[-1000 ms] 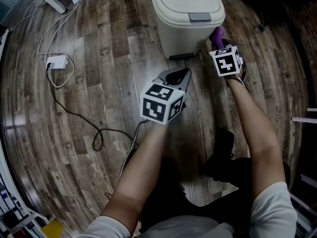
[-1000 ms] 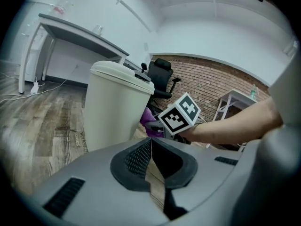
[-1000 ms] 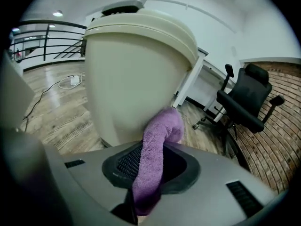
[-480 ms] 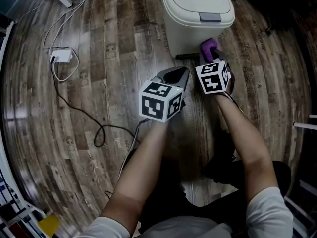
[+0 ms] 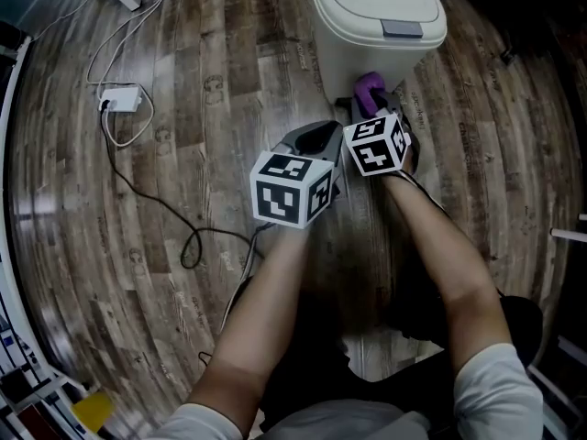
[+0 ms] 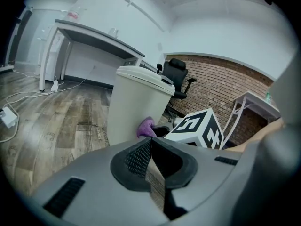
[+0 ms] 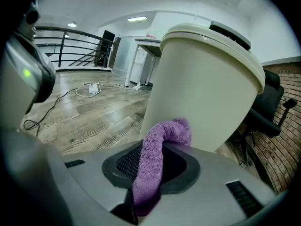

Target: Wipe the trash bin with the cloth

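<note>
Wood-plank floor (image 5: 211,108), white walls (image 6: 117,18), one brick wall (image 6: 225,84), a desk (image 6: 94,36), an office chair (image 6: 178,72).

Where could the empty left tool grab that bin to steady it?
Probably the lid's overhanging lip, coming in level from this near side: the bin body looks too wide and smooth for the jaws, while the lip is thin.

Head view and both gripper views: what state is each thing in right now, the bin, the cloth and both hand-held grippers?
trash bin: upright on the floor, lid shut.
right hand-held gripper: shut on the cloth.
cloth: bunched, clamped between the jaws, free end up by the bin's lower wall.
left hand-held gripper: shut, nothing between its jaws.
</note>
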The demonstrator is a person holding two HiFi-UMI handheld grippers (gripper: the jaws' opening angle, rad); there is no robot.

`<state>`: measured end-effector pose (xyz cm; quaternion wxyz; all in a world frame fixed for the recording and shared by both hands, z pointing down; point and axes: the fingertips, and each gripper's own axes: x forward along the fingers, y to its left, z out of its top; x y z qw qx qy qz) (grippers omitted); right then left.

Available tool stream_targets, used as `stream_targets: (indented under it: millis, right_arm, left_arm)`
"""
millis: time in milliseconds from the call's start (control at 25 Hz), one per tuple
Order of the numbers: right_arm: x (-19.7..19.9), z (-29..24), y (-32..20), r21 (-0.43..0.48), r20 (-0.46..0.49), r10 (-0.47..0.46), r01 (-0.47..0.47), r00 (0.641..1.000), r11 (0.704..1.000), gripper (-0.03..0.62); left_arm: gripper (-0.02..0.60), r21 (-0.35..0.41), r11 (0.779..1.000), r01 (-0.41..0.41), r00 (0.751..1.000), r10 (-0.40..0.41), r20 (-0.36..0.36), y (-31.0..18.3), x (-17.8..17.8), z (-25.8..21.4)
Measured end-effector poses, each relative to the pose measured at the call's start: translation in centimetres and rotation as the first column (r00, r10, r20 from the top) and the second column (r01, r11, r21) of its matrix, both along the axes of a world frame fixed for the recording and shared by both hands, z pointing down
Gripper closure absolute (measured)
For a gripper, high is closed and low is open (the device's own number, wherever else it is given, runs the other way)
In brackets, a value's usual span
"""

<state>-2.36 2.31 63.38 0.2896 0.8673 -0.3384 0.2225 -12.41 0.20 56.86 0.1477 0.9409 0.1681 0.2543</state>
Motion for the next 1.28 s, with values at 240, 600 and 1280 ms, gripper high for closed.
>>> stream_targets:
  millis: [240, 600, 1280]
  right_arm:
    - [-1.1, 0.8, -2.6, 0.006, 0.027, -0.059, 0.059, 0.998, 0.998, 0.505]
    - [-5.1, 0.4, -7.6, 0.133, 0.103, -0.335, 0.321, 0.936, 0.938, 0.505]
    - [4.1, 8.7, 12.5, -0.199, 0.182, 0.048, -0.011, 0.982, 0.980, 0.505]
  left_arm:
    - [0.577, 0.022, 0.999, 0.044, 0.999, -0.044, 0.019, -2.0, -0.6, 0.4]
    - [0.577, 0.006, 0.996, 0.086, 0.995, -0.086, 0.056, -3.7, -1.3, 1.3]
    - [0.577, -0.023, 0.990, -0.141, 0.987, 0.143, 0.069, 4.7, 0.1, 1.9]
